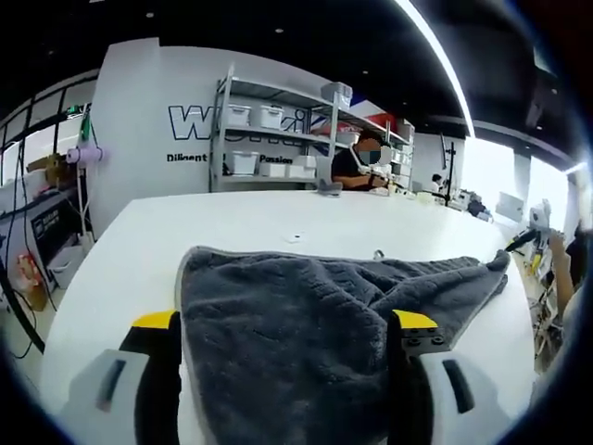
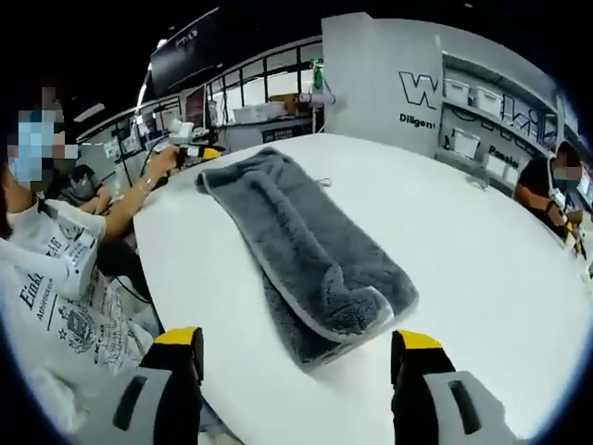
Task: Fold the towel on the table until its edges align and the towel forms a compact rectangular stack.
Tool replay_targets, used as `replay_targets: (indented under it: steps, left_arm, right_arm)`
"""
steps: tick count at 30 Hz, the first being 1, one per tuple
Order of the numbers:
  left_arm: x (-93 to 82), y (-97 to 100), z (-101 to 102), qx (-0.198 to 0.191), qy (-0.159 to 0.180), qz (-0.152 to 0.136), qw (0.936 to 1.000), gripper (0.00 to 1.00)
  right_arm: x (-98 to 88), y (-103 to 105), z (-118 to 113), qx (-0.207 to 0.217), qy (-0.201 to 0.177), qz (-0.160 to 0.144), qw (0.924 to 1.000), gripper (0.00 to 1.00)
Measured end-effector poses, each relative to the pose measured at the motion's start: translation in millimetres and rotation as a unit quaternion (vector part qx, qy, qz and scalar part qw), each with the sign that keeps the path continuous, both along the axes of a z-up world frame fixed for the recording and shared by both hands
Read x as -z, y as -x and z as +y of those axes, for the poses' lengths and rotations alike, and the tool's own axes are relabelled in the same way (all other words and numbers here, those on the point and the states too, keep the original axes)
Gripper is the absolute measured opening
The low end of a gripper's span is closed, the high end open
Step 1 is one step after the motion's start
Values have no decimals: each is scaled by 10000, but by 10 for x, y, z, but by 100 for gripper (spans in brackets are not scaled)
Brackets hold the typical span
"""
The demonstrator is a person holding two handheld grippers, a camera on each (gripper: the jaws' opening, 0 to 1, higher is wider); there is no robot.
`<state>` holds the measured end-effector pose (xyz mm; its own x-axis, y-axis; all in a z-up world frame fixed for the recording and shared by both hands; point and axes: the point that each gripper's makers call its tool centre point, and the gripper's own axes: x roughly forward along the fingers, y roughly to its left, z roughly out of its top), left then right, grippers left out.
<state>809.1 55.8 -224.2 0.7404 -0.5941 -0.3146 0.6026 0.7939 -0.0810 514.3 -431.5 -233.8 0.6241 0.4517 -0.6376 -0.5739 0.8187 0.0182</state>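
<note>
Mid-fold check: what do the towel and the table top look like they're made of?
The towel looks like thick plush fabric, probably microfibre or terry: dark grey, matte, with a fuzzy pile, soft rounded folds and a paler stitched edge band. The table looks like a hard, smooth white top, perhaps laminate or painted board: even in colour, with a faint sheen and no visible grain. The exact material is unclear.

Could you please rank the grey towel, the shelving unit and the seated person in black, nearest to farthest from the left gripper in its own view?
1. Grey towel, lying between the fingers.
2. Seated person, across the table, right of centre.
3. Shelving unit, against the far wall.
</note>
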Motion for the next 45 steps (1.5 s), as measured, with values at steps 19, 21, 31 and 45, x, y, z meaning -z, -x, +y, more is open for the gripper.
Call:
replay_targets:
  steps: [19,21,31,45]
  left_arm:
    - [-31,25,-39,87,-1,-42,10000,97]
    - [-26,32,-48,101,-14,-40,9999,97]
    - [-13,53,-80,225,-107,-47,9997,98]
    - [35,53,-89,240,-210,16,9995,98]
  right_arm:
    - [-262,-870,-379,738,-449,-307,9958,95]
    - [-211,-999,-474,929,-339,-272,9947,91]
    - [240,-1342,-734,1293,180,165,9913,49]
    - [765,-1226,-582,1050,-139,1107,9882,11]
